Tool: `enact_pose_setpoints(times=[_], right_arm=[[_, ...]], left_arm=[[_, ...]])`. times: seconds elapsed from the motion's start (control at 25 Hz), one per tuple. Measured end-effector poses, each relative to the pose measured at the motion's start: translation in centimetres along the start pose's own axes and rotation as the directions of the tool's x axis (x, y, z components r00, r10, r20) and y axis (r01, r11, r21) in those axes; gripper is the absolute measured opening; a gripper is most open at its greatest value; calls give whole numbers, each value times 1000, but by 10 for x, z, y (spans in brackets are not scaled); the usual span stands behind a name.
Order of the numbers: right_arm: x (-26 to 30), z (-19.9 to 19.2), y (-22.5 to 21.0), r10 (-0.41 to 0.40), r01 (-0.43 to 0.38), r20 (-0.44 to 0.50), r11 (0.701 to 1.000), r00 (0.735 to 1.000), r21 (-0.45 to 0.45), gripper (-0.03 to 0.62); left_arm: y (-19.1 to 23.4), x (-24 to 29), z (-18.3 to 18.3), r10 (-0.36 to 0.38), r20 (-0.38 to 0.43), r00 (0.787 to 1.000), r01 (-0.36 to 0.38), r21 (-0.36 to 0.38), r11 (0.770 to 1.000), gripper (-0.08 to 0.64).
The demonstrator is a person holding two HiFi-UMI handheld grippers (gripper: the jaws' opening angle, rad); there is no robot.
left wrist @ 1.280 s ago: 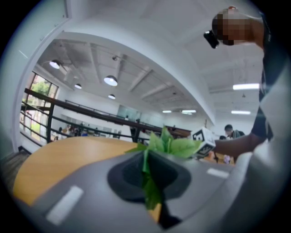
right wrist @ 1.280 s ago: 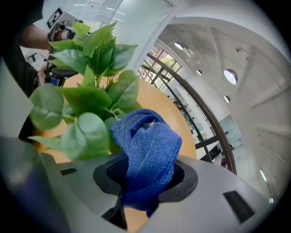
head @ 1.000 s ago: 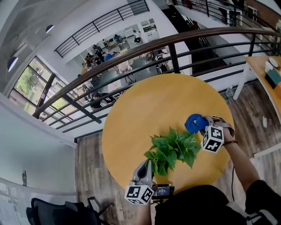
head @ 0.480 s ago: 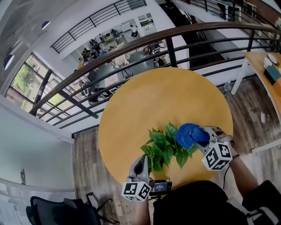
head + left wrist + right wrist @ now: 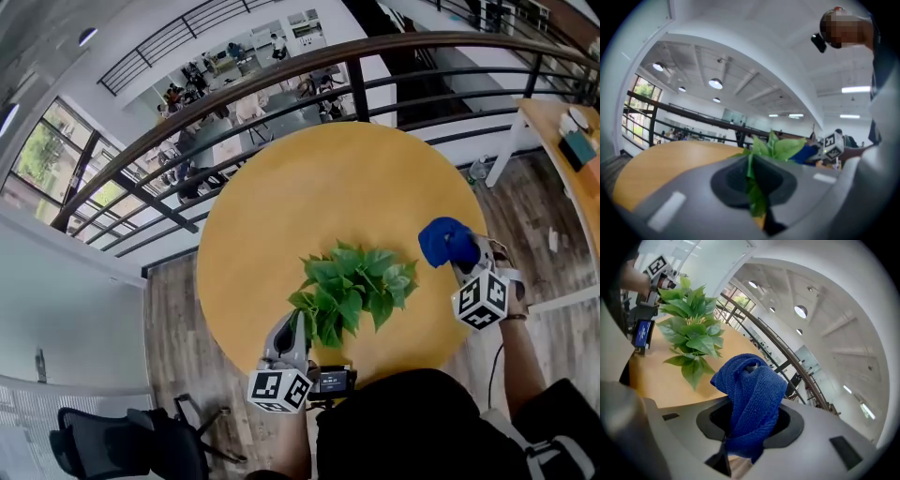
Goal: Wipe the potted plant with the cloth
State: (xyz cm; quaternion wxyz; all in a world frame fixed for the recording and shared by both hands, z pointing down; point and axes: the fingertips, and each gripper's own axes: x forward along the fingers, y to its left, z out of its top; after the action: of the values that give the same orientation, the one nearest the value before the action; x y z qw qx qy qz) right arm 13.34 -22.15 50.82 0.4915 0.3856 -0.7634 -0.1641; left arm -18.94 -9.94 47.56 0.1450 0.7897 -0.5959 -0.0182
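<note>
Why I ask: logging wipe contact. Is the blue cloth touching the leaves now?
No, the blue cloth in the right gripper sits clear of the leaves, with bare table between.

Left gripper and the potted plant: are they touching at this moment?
Touching. The left gripper view shows the left gripper with its jaws closed, pinching a leaf of the plant.

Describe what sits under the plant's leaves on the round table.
Only the yellow table shows around the leaves. Any pot beneath is covered by foliage. The left gripper is shut on a near leaf.
</note>
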Motion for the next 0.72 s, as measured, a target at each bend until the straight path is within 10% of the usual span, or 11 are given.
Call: enact_pose_setpoints(times=[0.16,0.32,0.52,0.72], right_arm=[[1,9,53,185,-197,87,969,979,148,164],[20,-1,117,315,-316,35,942,949,111,164],[38,-62,126,227,-255,-218,960,949,-112,164],[6,-39,71,141,-135,-84,989,986,66,164]], left_arm=[[-3,2,2,-4,-1,1000,4,-1,1000,3],[-4,0,1,-1,-7,1000,1,-2,1000,3],[-4,-1,1,5,-6,1000,-5,3,1000,3],[-5,0,0,-4,-5,1000,4,3,1000,3]])
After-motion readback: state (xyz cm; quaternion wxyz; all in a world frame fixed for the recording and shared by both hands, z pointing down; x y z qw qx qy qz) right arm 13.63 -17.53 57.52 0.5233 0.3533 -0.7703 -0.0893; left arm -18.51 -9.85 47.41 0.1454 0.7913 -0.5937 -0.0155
